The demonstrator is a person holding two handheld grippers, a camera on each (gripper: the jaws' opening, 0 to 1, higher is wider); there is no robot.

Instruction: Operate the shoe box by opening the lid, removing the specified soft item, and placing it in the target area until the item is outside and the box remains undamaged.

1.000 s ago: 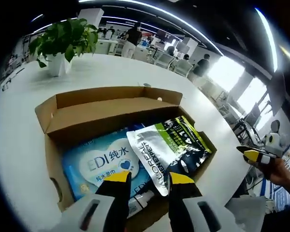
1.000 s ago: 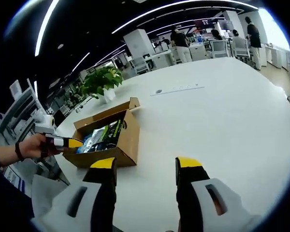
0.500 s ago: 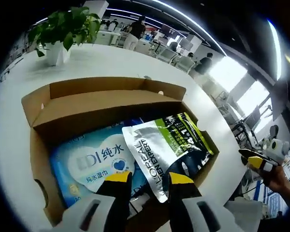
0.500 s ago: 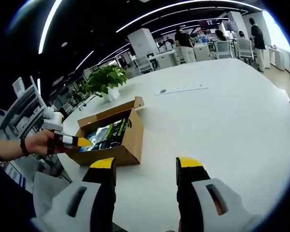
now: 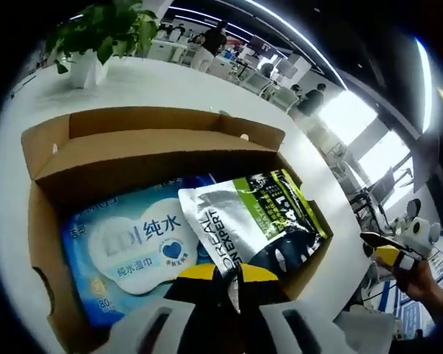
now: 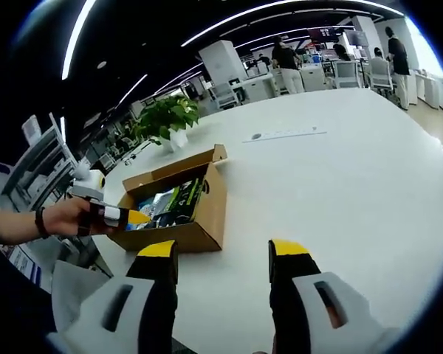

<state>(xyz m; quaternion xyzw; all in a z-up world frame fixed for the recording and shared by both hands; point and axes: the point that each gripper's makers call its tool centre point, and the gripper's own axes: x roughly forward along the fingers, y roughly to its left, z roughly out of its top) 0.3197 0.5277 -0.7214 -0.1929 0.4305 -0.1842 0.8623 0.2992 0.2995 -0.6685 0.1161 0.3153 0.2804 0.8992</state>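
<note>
Open cardboard shoe box (image 5: 140, 158) sits on a white tabletop (image 6: 340, 169), flaps up, far flap folded inward. Inside it, in the left gripper view: a blue wet-wipes pack (image 5: 125, 247) lying flat on the left, and a silver, green and black L'Oreal pouch (image 5: 255, 221) on the right, overlapping the wipes pack's right edge and leaning toward the box's right wall. Left hand-held gripper (image 5: 220, 274) is down inside the box at the pouch's near lower edge, yellow tips nearly together with the pouch's silver corner pinched between them. In the right gripper view, the right hand-held gripper (image 6: 223, 254) hovers above bare tabletop, near side of the box, jaws wide apart, nothing between them. Same view: a person's hand (image 6: 63, 220) holds the left hand-held gripper at the box's left side. Potted plant (image 5: 103, 37) stands on the tabletop beyond the box. Office desks and people far behind.
</note>
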